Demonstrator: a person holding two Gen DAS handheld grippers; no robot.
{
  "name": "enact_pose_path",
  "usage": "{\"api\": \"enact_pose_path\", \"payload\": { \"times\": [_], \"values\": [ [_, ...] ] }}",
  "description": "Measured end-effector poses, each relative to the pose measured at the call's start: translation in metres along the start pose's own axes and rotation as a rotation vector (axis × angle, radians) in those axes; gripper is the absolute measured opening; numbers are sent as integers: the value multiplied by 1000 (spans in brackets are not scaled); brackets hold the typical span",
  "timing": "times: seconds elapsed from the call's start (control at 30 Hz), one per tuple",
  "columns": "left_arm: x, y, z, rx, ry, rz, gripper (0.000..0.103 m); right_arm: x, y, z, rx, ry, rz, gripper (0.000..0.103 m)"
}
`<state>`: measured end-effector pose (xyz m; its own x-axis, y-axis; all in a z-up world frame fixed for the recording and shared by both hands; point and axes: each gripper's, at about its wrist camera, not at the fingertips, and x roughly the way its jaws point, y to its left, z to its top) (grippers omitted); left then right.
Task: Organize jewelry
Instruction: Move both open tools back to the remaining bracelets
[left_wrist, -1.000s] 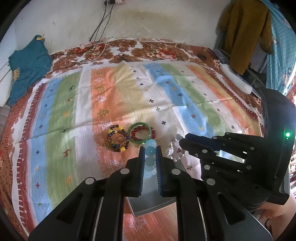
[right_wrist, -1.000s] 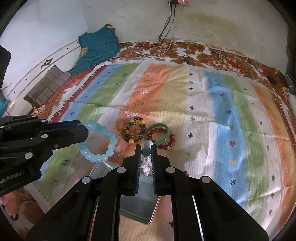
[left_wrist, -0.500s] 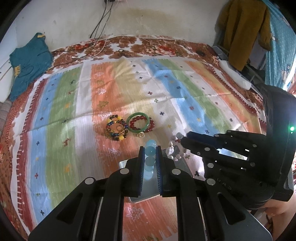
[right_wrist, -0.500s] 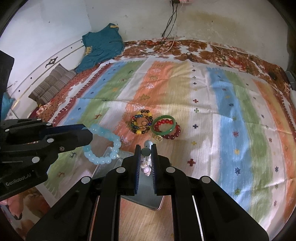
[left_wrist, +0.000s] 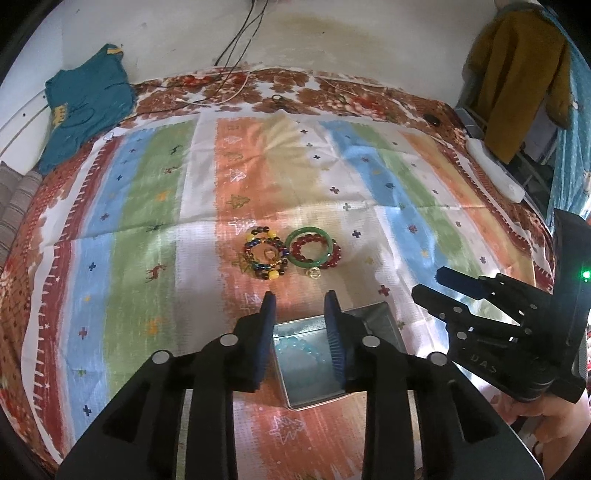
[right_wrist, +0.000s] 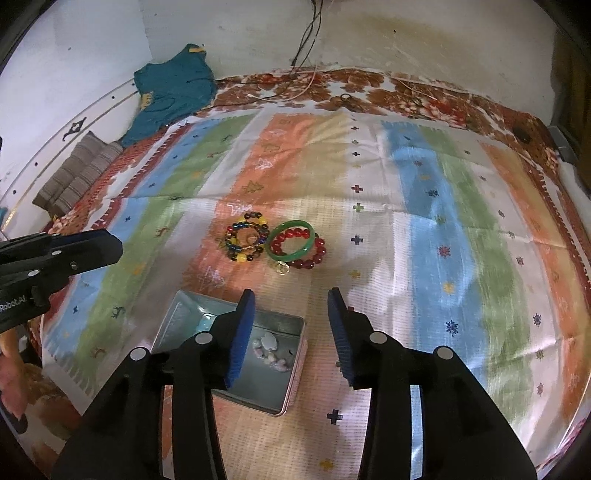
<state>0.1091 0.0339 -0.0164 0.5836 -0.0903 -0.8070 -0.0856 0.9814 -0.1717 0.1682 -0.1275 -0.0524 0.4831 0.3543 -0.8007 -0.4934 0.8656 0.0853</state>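
An open metal tin (left_wrist: 317, 403) sits on the striped cloth just below both grippers. A pale blue bead bracelet (left_wrist: 299, 347) lies inside it, under my left gripper (left_wrist: 299, 299), whose jaws are opening with nothing pressed between them. In the right wrist view a white-pink bead bracelet (right_wrist: 269, 347) lies in the tin (right_wrist: 295, 369). My right gripper (right_wrist: 291, 295) hangs over it, jaws opening and empty. Beyond the tin lie a multicolour bead bracelet (left_wrist: 266, 254), a green bangle (left_wrist: 310, 245) and a red bead bracelet (left_wrist: 332, 254).
A small clear bead (right_wrist: 282, 267) lies by the bangle. A teal garment (left_wrist: 85, 99) and cables lie at the far edge, and a white power strip (left_wrist: 495, 173) at the right. A striped cushion (right_wrist: 77, 173) sits far left. A hand (left_wrist: 546, 413) holds the right gripper.
Both grippers were shut on bracelets, the left on the pale blue one, the right on the white-pink one. Both have opened and the bracelets now lie in the tin.
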Motion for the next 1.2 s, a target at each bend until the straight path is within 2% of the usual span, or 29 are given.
{"api": "enact_pose_path", "payload": {
  "times": [0.1, 0.23, 0.3, 0.47, 0.57, 0.7, 1.2],
  "values": [
    [4, 4, 1, -12, 8, 16, 36, 3, -1, 1, 5, 4, -1, 47],
    [9, 12, 4, -31, 16, 43, 37, 7, -2, 3, 14, 11, 1, 53],
    [12, 16, 6, -41, 19, 58, 47, 10, -3, 4, 16, 15, -1, 55],
    [21, 25, 10, -56, 32, 92, 47, 16, -4, 9, 24, 22, -10, 63],
    [28, 30, 15, -68, 37, 114, 59, 23, -8, 13, 52, 38, 13, 66],
    [40, 36, 19, -76, 61, 136, 60, 28, -7, 17, 29, 37, -25, 66],
    [73, 38, 38, -60, 81, 166, 60, 62, -16, 37, 54, 71, -23, 75]
  ]
}}
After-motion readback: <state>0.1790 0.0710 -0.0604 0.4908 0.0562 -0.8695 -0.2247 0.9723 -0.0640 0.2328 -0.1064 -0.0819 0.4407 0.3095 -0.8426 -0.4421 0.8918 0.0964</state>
